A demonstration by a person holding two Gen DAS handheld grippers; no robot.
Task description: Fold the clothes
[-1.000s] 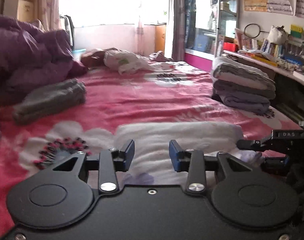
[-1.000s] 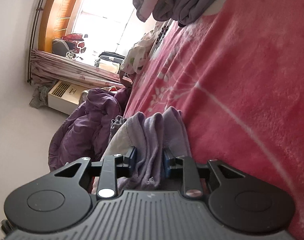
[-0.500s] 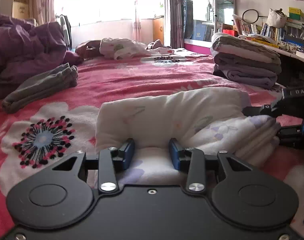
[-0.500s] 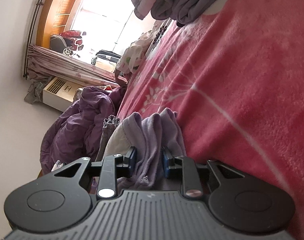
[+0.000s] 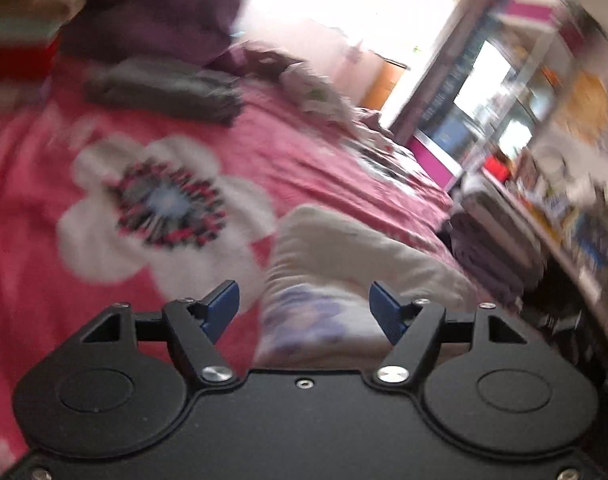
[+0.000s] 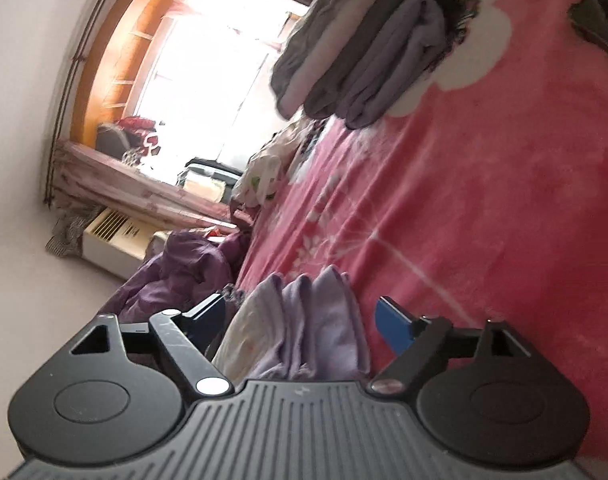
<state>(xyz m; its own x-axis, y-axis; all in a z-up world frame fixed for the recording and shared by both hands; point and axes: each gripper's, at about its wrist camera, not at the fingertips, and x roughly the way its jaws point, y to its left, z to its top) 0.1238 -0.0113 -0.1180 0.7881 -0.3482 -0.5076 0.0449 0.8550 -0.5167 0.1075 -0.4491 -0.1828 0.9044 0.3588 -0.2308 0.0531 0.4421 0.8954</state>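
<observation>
Tongs on both hands are opening — the left tongs (image 5: 304,308) stand with pads clear of the folded white garment (image 5: 355,276), which lies between them on the pink floral bedspread (image 5: 304,160). Right tongs (image 6: 304,318) likewise spread, with that bundle's lilac layered edge (image 6: 304,320) between the blue pads, not pressed. Stack of folded grey and lilac clothes (image 6: 367,52) sits well apart; a folded grey garment (image 5: 164,90) lies farther up the bed.
</observation>
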